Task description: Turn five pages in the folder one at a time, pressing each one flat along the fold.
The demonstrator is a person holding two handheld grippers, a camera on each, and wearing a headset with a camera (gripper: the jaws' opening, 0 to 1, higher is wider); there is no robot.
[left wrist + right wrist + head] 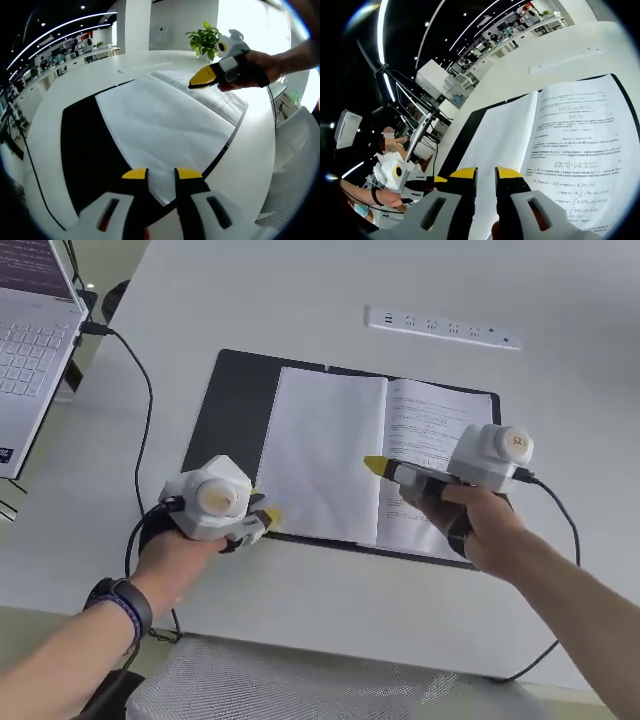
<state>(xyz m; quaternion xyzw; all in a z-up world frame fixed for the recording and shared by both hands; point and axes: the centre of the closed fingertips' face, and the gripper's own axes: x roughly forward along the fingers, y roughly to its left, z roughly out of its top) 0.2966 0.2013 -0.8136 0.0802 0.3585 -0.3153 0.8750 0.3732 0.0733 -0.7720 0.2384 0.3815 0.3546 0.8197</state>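
The right tongs [486, 172] are drawn together with only a thin slit left between them and nothing pinched. In the head view they [375, 466] are held just over the fold [384, 440] of the open folder [225, 410]. The folder lies flat on the table [300, 300], in the middle. The left tongs [162, 174] are likewise closed to a slit and are poised over the near left corner of the blank page [160, 125].

The step is judged to be the pressing. It is best done if the blank page is pinned at that corner while the right tips are lowered just left of the fold and drawn along it in one steady stroke, lightly enough that the paper is not creased.

The printed page [580, 140] with its formulas is made legible in the right gripper view. The gap between the right tips and the paper is shown side-on in the left gripper view. A power strip [443, 328] at the far side and a laptop [30, 340] at the far left are supplied by the head view.
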